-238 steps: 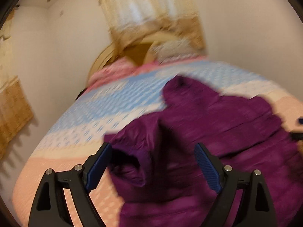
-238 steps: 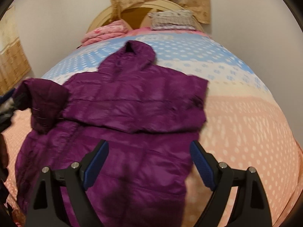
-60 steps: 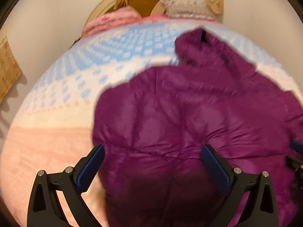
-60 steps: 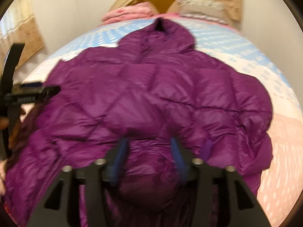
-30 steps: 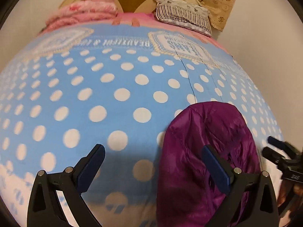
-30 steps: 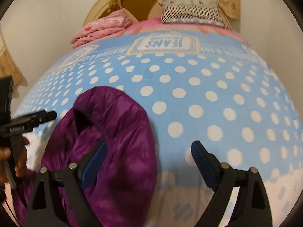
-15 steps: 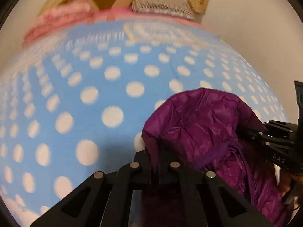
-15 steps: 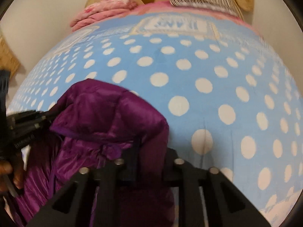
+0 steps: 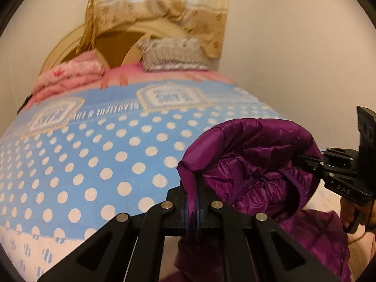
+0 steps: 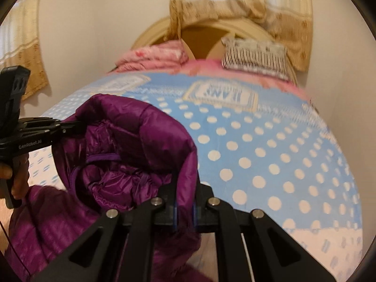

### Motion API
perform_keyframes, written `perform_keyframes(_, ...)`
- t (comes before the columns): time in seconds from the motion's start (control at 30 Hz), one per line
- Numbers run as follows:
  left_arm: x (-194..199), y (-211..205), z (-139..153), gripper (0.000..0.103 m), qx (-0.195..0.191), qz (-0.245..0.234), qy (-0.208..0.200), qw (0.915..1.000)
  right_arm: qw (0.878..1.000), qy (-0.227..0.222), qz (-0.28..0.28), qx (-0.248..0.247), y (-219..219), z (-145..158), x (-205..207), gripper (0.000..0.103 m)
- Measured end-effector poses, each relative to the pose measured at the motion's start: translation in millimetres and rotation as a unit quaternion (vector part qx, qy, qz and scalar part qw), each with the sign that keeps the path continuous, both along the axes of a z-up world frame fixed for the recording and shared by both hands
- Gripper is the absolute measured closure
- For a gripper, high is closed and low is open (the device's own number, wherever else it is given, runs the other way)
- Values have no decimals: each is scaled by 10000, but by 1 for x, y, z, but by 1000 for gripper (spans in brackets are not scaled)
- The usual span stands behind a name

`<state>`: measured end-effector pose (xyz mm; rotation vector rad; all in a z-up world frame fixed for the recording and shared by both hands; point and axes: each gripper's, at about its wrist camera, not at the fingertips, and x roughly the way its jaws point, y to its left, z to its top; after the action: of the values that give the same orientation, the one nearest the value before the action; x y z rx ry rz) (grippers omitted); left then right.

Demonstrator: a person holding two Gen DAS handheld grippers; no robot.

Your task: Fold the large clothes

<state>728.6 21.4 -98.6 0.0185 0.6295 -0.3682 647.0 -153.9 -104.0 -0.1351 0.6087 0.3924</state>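
A purple puffer jacket [image 9: 258, 164] is lifted by its hood above the bed. In the left wrist view my left gripper [image 9: 192, 204] is shut on the hood's left rim, with fabric pinched between the blue pads. My right gripper [image 9: 303, 158] holds the opposite rim at the far right. In the right wrist view the right gripper [image 10: 184, 208] has the hood rim of the jacket [image 10: 131, 127] between its pads, its jaws still closing tight on it. There the left gripper [image 10: 72, 125] grips the far rim at the left. The jacket's body hangs below, mostly hidden.
The bed [image 9: 94, 164] has a blue cover with white dots. A striped pillow [image 9: 174, 56] and a folded pink blanket [image 9: 68, 75] lie by the headboard. Walls stand close on both sides. A hand [image 10: 14, 178] holds the left gripper's handle.
Both grippers went from open beside the hood to shut on its rims. They have since risen and pulled back, lifting the hood off the bed cover.
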Motion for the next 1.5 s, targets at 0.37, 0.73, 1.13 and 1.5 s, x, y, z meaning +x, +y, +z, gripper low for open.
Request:
perform_keyframes(0.37, -118, -17, 17, 100, 481, -351, -1422, 9880, 9971, -705, 246, -170, 6, -7, -72, 93)
perform_keyframes(0.73, -186, -18, -39, 98, 1083, -775, -1368, 9816, 9955, -385, 599, -626, -6, -49, -108, 93)
perform_keyframes(1.13, -255, 15, -69, 19, 1266, -606, -760, 9872, 9939, 378, 666, -799, -43, -70, -171, 58)
perform_keyframes(1.5, -182, -25, -43, 15, 638, 617, -317, 9956, 9859, 1080, -626, 1118, -3, -28, -118, 58)
